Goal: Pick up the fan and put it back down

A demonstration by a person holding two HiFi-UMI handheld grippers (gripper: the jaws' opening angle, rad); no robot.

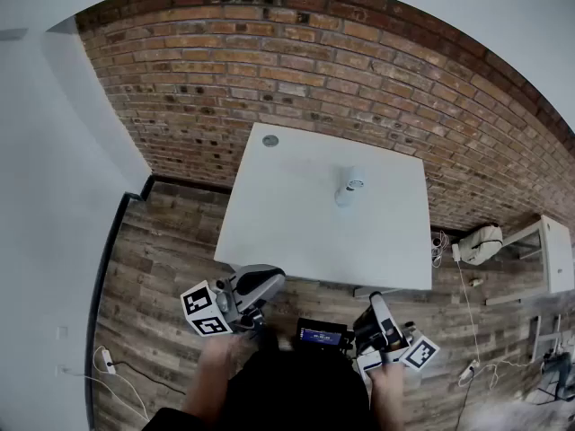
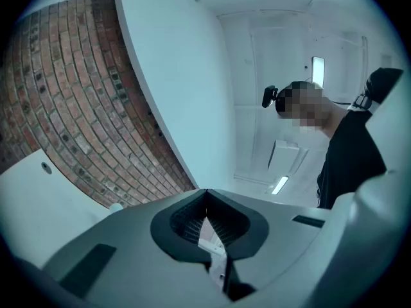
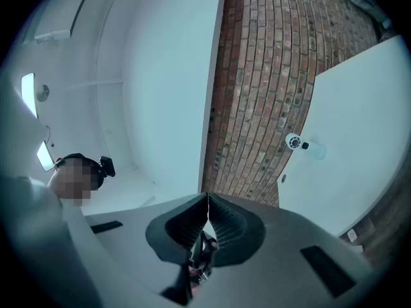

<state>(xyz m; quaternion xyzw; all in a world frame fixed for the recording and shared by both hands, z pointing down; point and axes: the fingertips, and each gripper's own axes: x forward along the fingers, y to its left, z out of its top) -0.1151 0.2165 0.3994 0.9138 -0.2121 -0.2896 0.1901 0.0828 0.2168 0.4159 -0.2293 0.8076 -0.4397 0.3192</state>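
Here, a small white fan [image 1: 349, 189] is seen on a white square desk [image 1: 296, 232], a little to the right of the top's middle and nearer its far edge. Whether the fan stands upright or lies on its side cannot be told from the head view. A round grommet hole [image 1: 270, 140] is set into the desk near its far left corner, well apart from the fan. The desk is backed by a red brick wall [image 1: 296, 70] and is placed on a wooden plank floor [image 1: 162, 259], on which a white cable [image 1: 106, 359] is seen at the left.

The left tongs [image 2: 206, 194] are closed, pad against pad, and nothing is held between them. They are tilted upward, so that the white wall and ceiling are taken in above the brick and only a corner of the desk is caught at the lower left of the left gripper view. The right tongs [image 3: 207, 197] are likewise brought together at the tips, with nothing clamped in them. They too are angled upward, and the fan is seen far off to the right in the right gripper view.

In the head view both tongs are held low, short of the desk's near edge, with the left hand [image 1: 218, 353] and the right hand [image 1: 386, 380] behind them. Both are kept well apart from the fan.
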